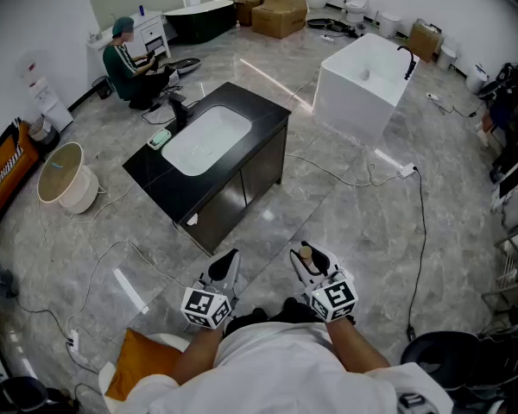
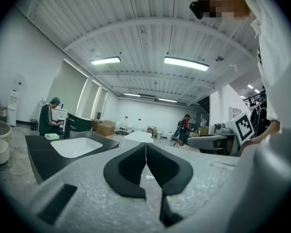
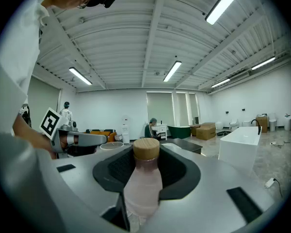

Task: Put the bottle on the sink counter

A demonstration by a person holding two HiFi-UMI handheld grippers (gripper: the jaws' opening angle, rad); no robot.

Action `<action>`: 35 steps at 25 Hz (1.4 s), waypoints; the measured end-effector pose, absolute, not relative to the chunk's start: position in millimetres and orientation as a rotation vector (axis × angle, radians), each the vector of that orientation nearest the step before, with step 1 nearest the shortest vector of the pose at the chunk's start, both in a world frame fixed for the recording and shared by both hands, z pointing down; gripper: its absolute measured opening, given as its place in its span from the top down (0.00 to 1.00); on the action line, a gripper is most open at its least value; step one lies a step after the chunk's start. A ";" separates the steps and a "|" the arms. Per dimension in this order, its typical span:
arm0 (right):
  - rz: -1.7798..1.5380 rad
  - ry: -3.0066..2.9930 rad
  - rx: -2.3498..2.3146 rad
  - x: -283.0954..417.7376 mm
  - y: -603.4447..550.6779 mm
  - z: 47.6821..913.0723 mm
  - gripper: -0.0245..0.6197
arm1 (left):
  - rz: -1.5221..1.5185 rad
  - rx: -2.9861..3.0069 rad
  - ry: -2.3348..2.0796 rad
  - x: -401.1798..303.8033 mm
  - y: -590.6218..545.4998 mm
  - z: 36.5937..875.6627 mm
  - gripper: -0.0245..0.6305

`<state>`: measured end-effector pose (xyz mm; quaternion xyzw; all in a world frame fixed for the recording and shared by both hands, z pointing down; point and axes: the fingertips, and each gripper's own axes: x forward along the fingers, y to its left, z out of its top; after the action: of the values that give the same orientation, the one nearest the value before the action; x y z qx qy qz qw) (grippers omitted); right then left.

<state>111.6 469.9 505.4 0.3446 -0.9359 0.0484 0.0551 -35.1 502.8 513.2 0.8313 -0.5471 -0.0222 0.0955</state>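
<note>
We hold the right gripper [image 1: 310,264] low in front of our body, above the grey marbled floor [image 1: 354,222]. Its fingers [image 3: 179,171] stand wide and clamp a pale pink translucent plastic bottle with a round wood-coloured cap [image 3: 144,186]. The bottle stands upright between the black pads, and its cap rises just above them. In the head view only the cap shows, poking out between the white finger shells.

The left gripper [image 1: 227,264] hangs just beside the right one, at the same height. Its fingers [image 2: 128,171] are pressed together with only a thin seam between the pads, and nothing sits between them.

The black counter with a white rectangular basin [image 1: 246,115] stands well apart from both grippers, further out across the floor and a little to our left. A black tap [image 1: 179,109] rises at the basin's far end, and a small green dish [image 1: 160,138] lies on the counter beside it. So the bottle is in the right gripper, in the air, and not on the counter.

To the right of the counter stands a white freestanding tub [image 1: 363,80]. To its left a white bucket [image 1: 65,178] sits on the floor. Beyond the counter a person in a green top [image 1: 129,63] sits by a white cabinet.
</note>
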 end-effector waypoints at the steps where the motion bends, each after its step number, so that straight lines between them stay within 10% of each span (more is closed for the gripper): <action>1: 0.143 -2.845 1.047 109.2 465.6 505.2 0.75 | -0.069 2.462 -1.622 -38.3 499.3 514.5 0.94; 35: 0.209 -2.769 1.074 90.7 402.9 504.0 0.75 | -0.145 2.498 -1.339 -39.8 428.8 538.5 0.94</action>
<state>90.7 402.9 504.0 0.3595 -0.9269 0.0700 0.0822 -39.8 428.8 538.5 0.8700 -0.4665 -0.0506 0.1513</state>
